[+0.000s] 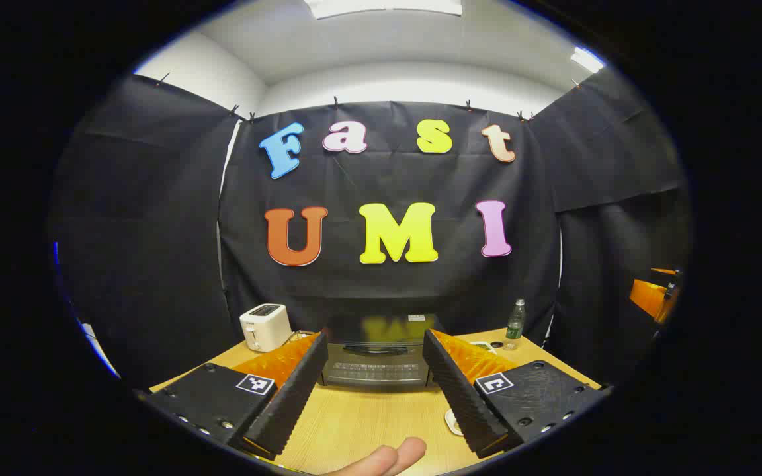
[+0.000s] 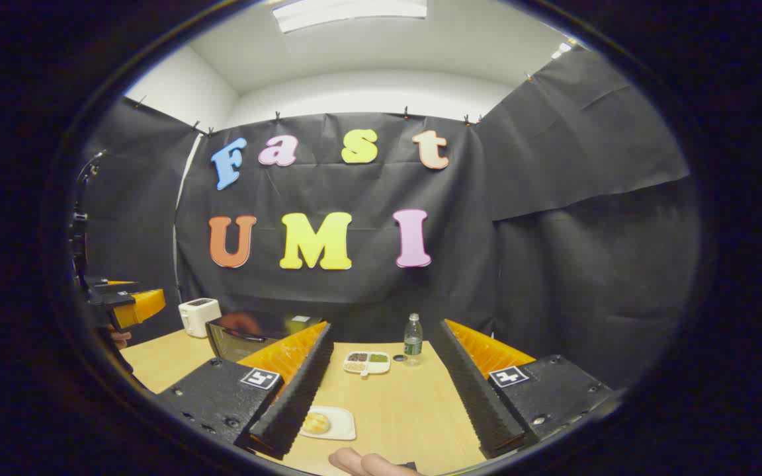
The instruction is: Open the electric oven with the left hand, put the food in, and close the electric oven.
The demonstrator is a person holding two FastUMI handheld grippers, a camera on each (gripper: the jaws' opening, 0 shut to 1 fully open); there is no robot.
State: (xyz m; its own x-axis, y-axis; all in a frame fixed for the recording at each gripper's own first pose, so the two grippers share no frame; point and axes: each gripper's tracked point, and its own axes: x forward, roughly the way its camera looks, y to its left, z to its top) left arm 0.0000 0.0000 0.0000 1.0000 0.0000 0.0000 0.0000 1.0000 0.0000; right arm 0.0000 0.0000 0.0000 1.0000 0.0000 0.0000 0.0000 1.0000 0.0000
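The black electric oven [image 1: 378, 357] stands at the back of the wooden table [image 1: 368, 423], door closed, handle bar across its front. My left gripper [image 1: 376, 396] hovers open in front of it, fingers framing the oven, nothing between them. In the right gripper view the oven [image 2: 249, 334] is at the left behind my left finger. A small white plate with a bun [image 2: 328, 423] lies on the table [image 2: 407, 403] just right of that finger. My right gripper [image 2: 384, 403] is open and empty above the table. The other gripper [image 2: 123, 304] shows at the far left edge.
A white toaster [image 1: 265, 326] sits left of the oven. A clear bottle [image 1: 515, 324] stands at the back right, with a white divided dish [image 2: 367, 361] of condiments beside it. A plate edge [image 1: 452, 422] peeks by my right finger. Fingertips [image 1: 391, 459] show at the bottom.
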